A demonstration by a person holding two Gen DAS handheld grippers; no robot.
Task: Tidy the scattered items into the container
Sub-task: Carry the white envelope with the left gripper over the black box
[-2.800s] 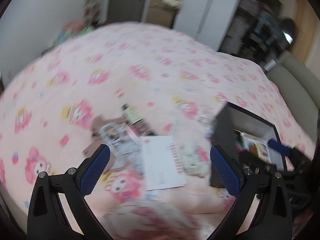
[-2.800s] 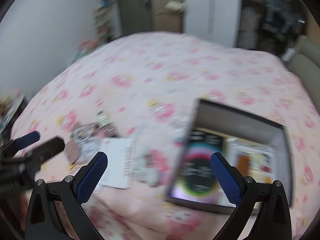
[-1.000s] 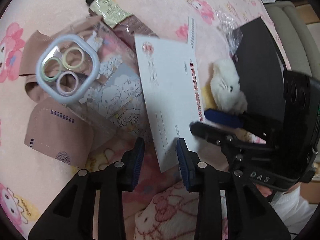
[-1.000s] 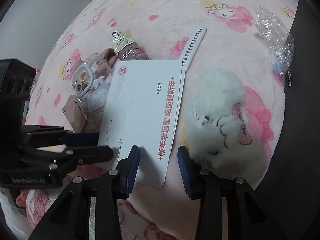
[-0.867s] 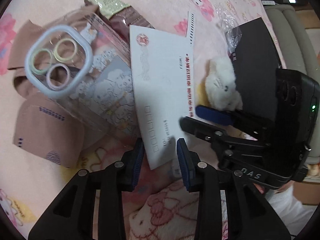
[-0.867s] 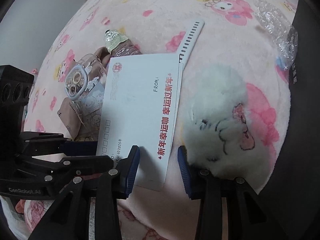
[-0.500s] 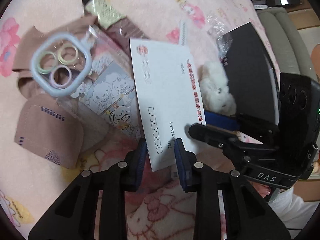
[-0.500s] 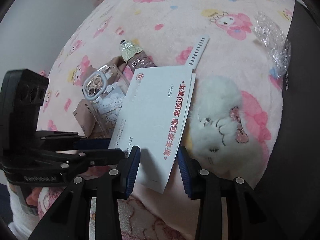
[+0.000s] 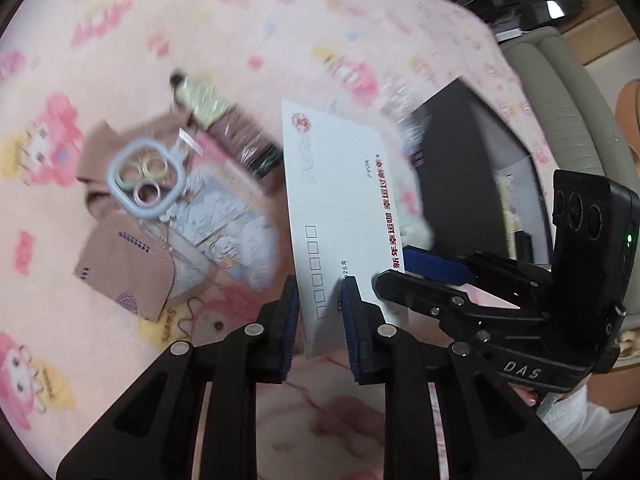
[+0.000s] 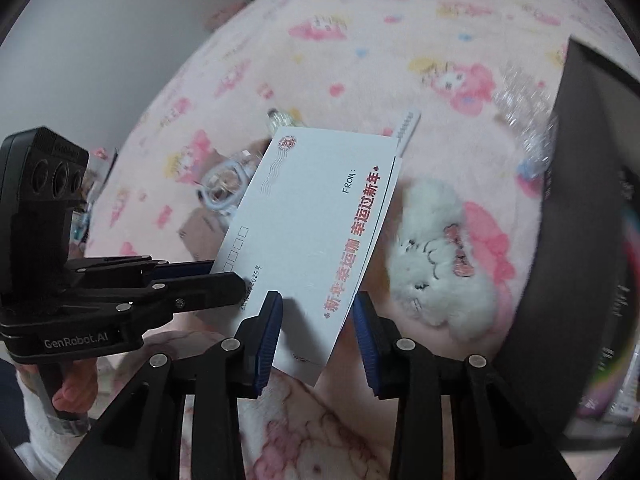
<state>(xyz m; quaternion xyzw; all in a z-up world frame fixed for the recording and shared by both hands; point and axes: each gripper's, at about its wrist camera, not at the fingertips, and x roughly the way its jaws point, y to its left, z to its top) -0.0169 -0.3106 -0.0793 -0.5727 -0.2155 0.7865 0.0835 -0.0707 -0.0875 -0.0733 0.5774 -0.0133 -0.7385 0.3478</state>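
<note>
A white envelope (image 9: 336, 200) with red print hangs tilted above the pink bed, off the blanket. My left gripper (image 9: 319, 300) has the envelope's near left corner between its blue pads, and its jaws are closing. My right gripper (image 10: 316, 304) straddles the near right corner of the envelope (image 10: 312, 232), and both pads touch the paper. Each gripper shows in the other's view, one finger in front of the sheet and one behind. The black box (image 10: 580, 200) stands open to the right. A white plush toy (image 10: 432, 272) lies between the envelope and the box.
Left of the envelope lie a clear phone case (image 9: 146, 178), a brown face mask (image 9: 124, 276), a sticker pack (image 9: 228, 232) and a tube (image 9: 224, 128). A white comb (image 10: 406, 126) and crinkled plastic (image 10: 524, 120) sit further back. A grey cushion (image 9: 560, 80) borders the bed.
Both grippers have risen together and the envelope has come up off the blanket with them. The left jaws have narrowed on its corner. The items below look smaller and further off.
</note>
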